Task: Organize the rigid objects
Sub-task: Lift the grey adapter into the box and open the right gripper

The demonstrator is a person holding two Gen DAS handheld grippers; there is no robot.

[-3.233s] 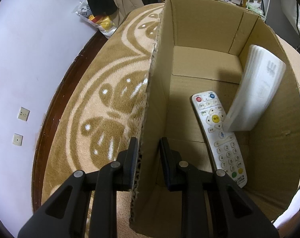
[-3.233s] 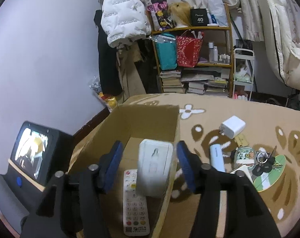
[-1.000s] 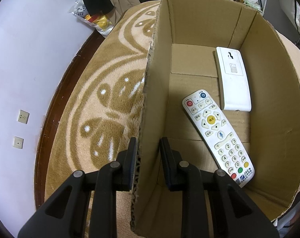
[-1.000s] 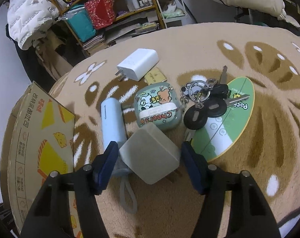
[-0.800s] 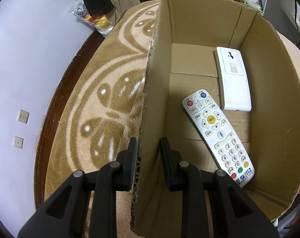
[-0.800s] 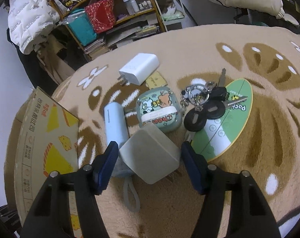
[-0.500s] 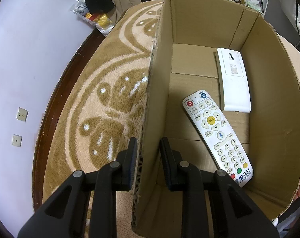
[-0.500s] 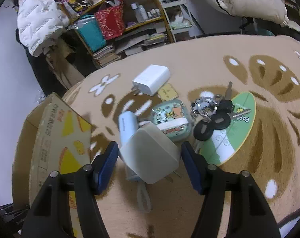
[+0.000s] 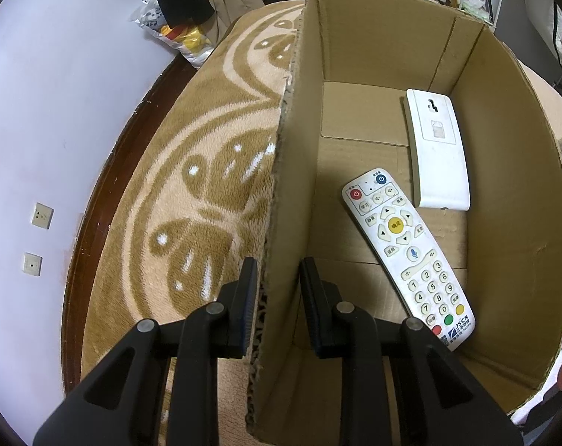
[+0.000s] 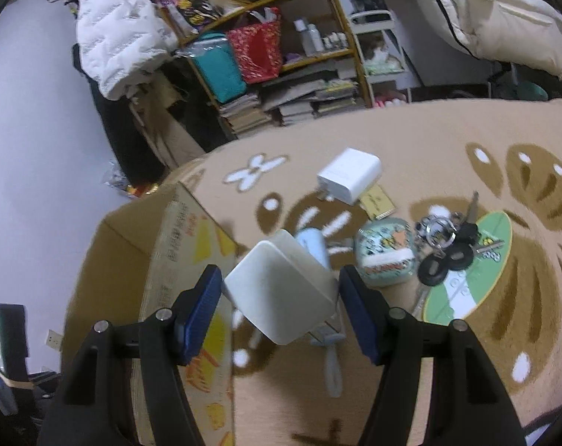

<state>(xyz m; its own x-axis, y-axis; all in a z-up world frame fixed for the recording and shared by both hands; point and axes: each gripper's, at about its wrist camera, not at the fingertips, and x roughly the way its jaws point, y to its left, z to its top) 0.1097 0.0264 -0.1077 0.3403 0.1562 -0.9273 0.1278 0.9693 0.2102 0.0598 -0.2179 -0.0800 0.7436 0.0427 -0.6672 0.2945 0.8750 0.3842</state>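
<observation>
My left gripper (image 9: 277,297) is shut on the left wall of an open cardboard box (image 9: 292,171). On the box floor lie a white button remote (image 9: 407,256) and a plain white remote, face down (image 9: 437,156). My right gripper (image 10: 281,297) is shut on a white square charger block (image 10: 281,293) and holds it above the rug, beside the box's outer wall (image 10: 184,271). On the rug lie a pale blue power bank (image 10: 314,245), a green cartoon case (image 10: 385,260), a key bunch (image 10: 444,241) on a green oval card (image 10: 470,271) and a second white charger (image 10: 349,174).
A patterned tan rug (image 9: 191,193) covers the round surface, with a dark wooden rim (image 9: 95,200) at its left. A cluttered shelf (image 10: 281,55) and a white jacket (image 10: 117,37) stand beyond the far edge. A small screen (image 10: 2,334) shows at the lower left.
My right gripper lifted the white charger block off the rug and moved it left toward the box. Earlier it released the plain white remote into the box. The left gripper stayed put.
</observation>
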